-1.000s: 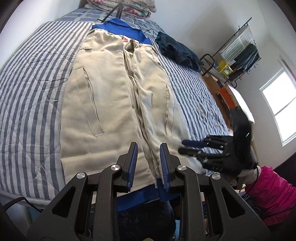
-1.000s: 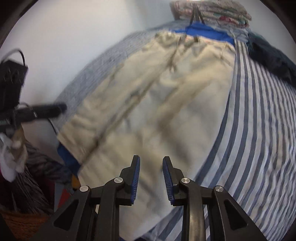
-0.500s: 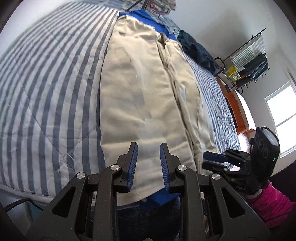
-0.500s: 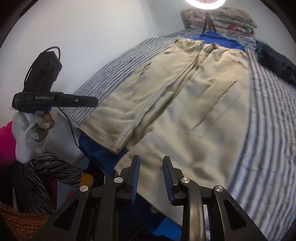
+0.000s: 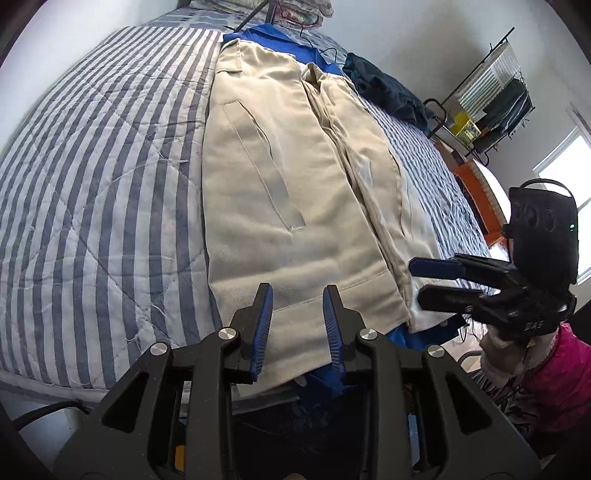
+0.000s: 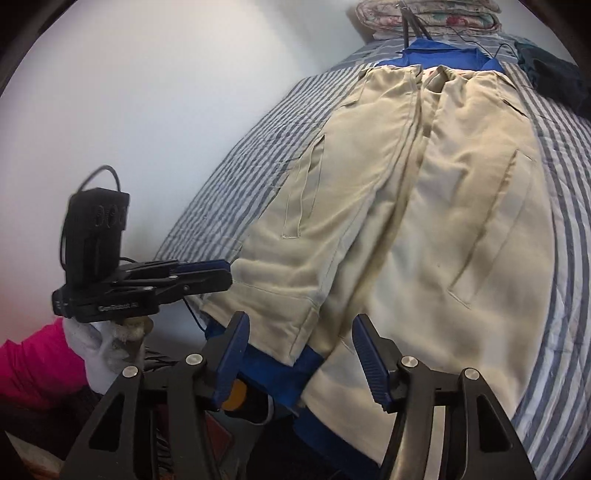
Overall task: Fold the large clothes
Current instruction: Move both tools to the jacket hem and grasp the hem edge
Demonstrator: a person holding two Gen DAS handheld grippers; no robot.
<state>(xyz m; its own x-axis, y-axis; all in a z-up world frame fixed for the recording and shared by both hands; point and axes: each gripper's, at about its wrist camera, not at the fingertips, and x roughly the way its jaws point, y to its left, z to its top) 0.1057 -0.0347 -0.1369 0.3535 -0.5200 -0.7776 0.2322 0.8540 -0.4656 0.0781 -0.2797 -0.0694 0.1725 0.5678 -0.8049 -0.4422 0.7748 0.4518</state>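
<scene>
A large beige jacket (image 5: 295, 177) lies flat and front-up on a striped bed, its hem at the near edge. It also shows in the right wrist view (image 6: 424, 206). A blue garment (image 5: 406, 336) lies under it and sticks out past the hem. My left gripper (image 5: 297, 299) hovers just over the left half of the hem, jaws a little apart and empty. My right gripper (image 6: 299, 332) is open wide and empty, just off the hem near the jacket's front opening. It shows in the left wrist view (image 5: 428, 280) by the right hem corner.
The striped bedspread (image 5: 92, 177) covers the bed. A dark garment (image 5: 388, 92) lies at the far right of the bed. Folded bedding (image 6: 428, 14) is stacked at the head. A clothes rack (image 5: 491, 96) stands right of the bed. A white wall (image 6: 147, 110) is on the left.
My right gripper's jaws have opened wide. My left gripper has shifted back toward the jacket's hem. Both grippers have come closer to the near edge of the jacket.
</scene>
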